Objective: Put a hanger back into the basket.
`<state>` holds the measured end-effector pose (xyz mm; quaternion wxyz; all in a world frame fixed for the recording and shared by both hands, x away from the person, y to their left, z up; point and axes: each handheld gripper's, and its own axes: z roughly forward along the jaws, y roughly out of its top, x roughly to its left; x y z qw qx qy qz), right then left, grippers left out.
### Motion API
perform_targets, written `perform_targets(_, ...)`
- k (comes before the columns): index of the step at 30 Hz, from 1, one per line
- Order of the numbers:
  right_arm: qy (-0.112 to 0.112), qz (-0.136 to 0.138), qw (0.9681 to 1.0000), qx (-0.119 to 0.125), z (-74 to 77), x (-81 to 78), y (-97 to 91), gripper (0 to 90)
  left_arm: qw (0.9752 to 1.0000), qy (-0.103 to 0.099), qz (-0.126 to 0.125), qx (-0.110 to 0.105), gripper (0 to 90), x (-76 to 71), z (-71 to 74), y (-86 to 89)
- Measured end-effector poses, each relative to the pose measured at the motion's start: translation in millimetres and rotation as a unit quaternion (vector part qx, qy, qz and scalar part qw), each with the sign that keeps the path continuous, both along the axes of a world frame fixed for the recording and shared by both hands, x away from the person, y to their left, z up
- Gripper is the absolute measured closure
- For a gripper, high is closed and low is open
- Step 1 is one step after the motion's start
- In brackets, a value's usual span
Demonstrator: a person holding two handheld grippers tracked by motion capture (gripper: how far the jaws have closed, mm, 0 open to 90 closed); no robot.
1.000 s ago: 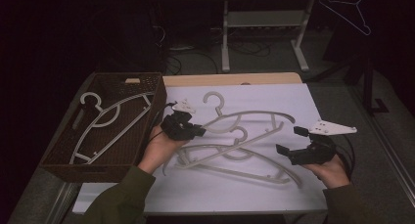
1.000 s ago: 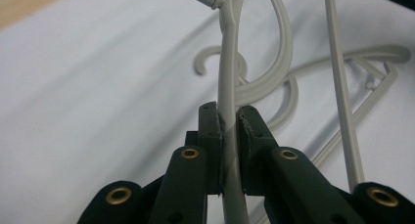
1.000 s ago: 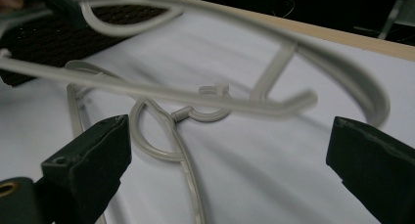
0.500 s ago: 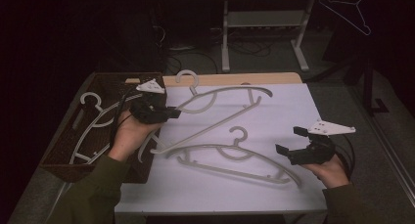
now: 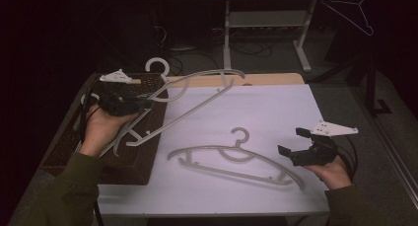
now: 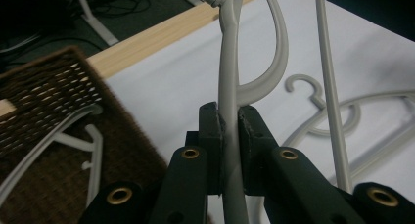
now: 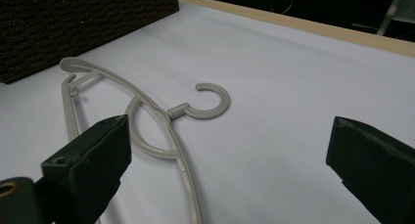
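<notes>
My left gripper (image 5: 140,104) is shut on a grey plastic hanger (image 5: 197,95) and holds it in the air over the right edge of the dark wicker basket (image 5: 64,147). Its pads clamp the hanger's arm (image 6: 229,136) just below the neck. A second grey hanger (image 5: 236,159) lies flat on the white table cover (image 5: 266,107), hook pointing away from me. My right gripper (image 5: 293,144) rests at the table's right front, jaws wide open, just right of that hanger's end (image 7: 147,126). Another hanger (image 6: 73,136) lies inside the basket.
The basket takes up the table's left side. A wooden table edge (image 5: 256,79) runs along the back. Beyond it stand a metal table frame (image 5: 266,23) and floor cables. A wire hanger (image 5: 352,11) hangs at the top right.
My left gripper has lifted one hanger off the table and carried it left and up over the basket's edge. The right gripper and the other hanger have stayed put.
</notes>
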<state>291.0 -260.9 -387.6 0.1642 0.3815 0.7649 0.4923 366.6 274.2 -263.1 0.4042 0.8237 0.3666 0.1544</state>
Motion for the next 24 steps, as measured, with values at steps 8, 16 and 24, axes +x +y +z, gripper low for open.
perform_targets(8, 0.002, 0.000, 1.0000, 0.000, -0.3, 0.2, 0.0, 2.5, 0.9996, -0.003, 0.028, 0.003, 82.4, 2.1, -0.8, 28.7)
perform_targets(16, 0.002, 0.000, 1.0000, -0.003, -0.7, 0.5, -0.5, 2.5, 0.9982, -0.006, 0.060, 0.008, 82.4, 2.6, -3.1, 60.2)
perform_targets(24, 0.003, -0.001, 1.0000, -0.002, -0.9, 0.7, -0.4, 2.4, 0.9957, -0.004, 0.093, 0.004, 82.4, 1.7, -5.3, 88.9)
